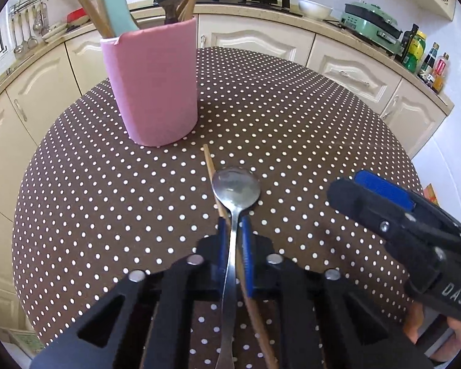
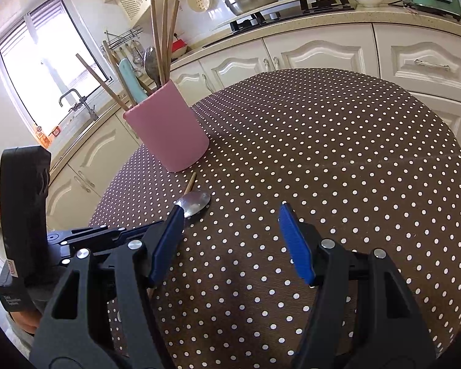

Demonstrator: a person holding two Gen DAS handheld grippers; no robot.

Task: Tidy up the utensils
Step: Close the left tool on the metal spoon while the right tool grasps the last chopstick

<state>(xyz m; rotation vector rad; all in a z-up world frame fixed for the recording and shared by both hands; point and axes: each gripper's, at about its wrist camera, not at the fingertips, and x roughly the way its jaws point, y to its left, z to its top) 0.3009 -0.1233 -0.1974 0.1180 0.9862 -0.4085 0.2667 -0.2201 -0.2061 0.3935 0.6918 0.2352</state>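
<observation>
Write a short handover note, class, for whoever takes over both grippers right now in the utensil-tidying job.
Left gripper: shut on the handle of the metal spoon, just behind the bowl; whether the bowl is still on the table is hard to tell.
Right gripper: open, holding nothing, hovering over the table to the right of the spoon.
Pink holder: upright on the table beyond the spoon, already holding chopsticks, a mint-handled utensil and another spoon.
Loose chopstick: on the table, running under the spoon and the left gripper.
Left to do: put the spoon in the holder, then the chopstick.
</observation>
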